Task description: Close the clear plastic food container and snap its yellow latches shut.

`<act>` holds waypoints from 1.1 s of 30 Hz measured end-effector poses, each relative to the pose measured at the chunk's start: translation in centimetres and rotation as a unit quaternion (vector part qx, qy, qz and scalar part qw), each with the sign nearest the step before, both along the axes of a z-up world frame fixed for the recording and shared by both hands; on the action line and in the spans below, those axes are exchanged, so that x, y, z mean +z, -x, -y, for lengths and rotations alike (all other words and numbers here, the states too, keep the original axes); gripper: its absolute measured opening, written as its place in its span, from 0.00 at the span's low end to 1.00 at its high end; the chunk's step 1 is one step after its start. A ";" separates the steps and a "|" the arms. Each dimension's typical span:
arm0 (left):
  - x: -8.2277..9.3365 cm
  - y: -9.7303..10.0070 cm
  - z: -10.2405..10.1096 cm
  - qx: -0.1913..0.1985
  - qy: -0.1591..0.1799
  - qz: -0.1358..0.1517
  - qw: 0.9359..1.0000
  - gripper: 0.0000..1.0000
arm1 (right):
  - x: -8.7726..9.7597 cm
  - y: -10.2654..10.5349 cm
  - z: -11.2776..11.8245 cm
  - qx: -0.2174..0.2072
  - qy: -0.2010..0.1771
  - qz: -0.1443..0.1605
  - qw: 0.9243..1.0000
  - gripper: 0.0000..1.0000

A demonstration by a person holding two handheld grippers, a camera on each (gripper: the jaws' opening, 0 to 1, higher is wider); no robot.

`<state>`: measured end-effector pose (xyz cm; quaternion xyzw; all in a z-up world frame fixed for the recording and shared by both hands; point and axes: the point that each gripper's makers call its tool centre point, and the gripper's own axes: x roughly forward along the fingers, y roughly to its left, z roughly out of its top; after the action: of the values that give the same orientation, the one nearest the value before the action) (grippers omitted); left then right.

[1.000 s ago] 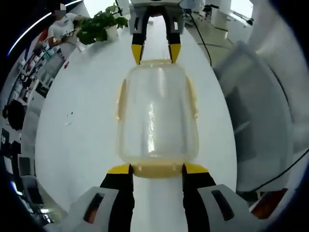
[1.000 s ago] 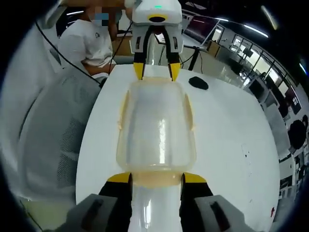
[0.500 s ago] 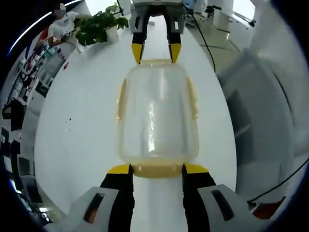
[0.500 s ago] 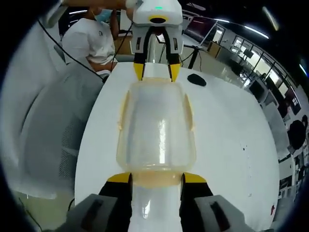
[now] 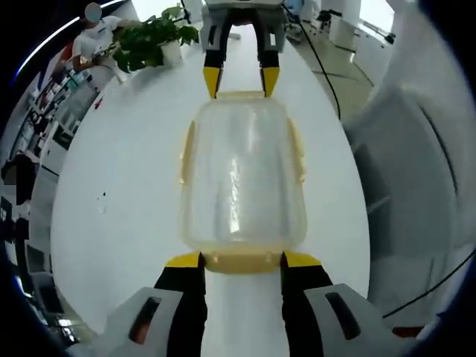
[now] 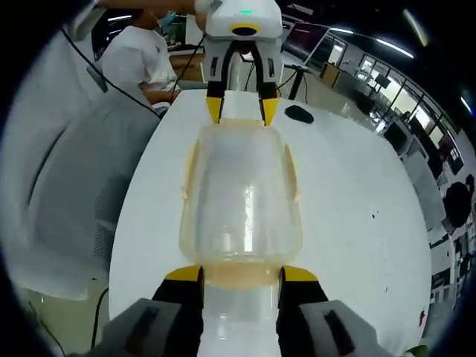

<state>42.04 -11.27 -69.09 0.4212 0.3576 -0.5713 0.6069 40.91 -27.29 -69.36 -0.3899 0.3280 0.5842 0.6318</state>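
Note:
A clear plastic container (image 5: 242, 178) with its lid on is held lengthwise between my two grippers above a white table (image 5: 126, 186). Yellow latches (image 5: 186, 152) run along its long sides and lie flat. My left gripper (image 5: 242, 260) is shut on the near yellow end latch (image 5: 242, 263), one jaw at each side of it. At the far end the right gripper (image 5: 238, 82) grips the opposite latch. The right gripper view mirrors this: the container (image 6: 242, 201), my right gripper (image 6: 242, 274) at its near end, the left gripper (image 6: 239, 110) at the far end.
A potted plant (image 5: 152, 41) and a person (image 5: 93, 37) are at the table's far left end. A grey chair (image 5: 401, 171) stands off the table's right side. A black mouse (image 6: 301, 114) lies on the table, with a seated person (image 6: 141, 59) and a chair (image 6: 74, 186) nearby.
The background has slid a little in both views while the container keeps its place between the jaws. Both grippers and the container have moved together; neither grip has changed.

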 end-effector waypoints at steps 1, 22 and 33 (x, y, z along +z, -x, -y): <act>0.0 0.0 0.3 0.002 0.001 0.000 1.000 0.37 | 0.0 -0.1 0.2 0.001 0.001 0.002 1.000 0.36; -0.8 -0.3 4.6 0.006 0.010 0.000 1.000 0.37 | -1.0 -0.6 4.6 0.004 0.011 0.002 1.000 0.36; -2.0 -0.7 6.2 0.002 0.003 -0.001 1.000 0.37 | -1.8 -0.8 6.2 0.003 0.016 0.001 1.000 0.36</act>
<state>42.76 -17.49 -71.13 0.4182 0.3574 -0.5716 0.6088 41.74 -33.54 -71.17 -0.4014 0.3361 0.5802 0.6239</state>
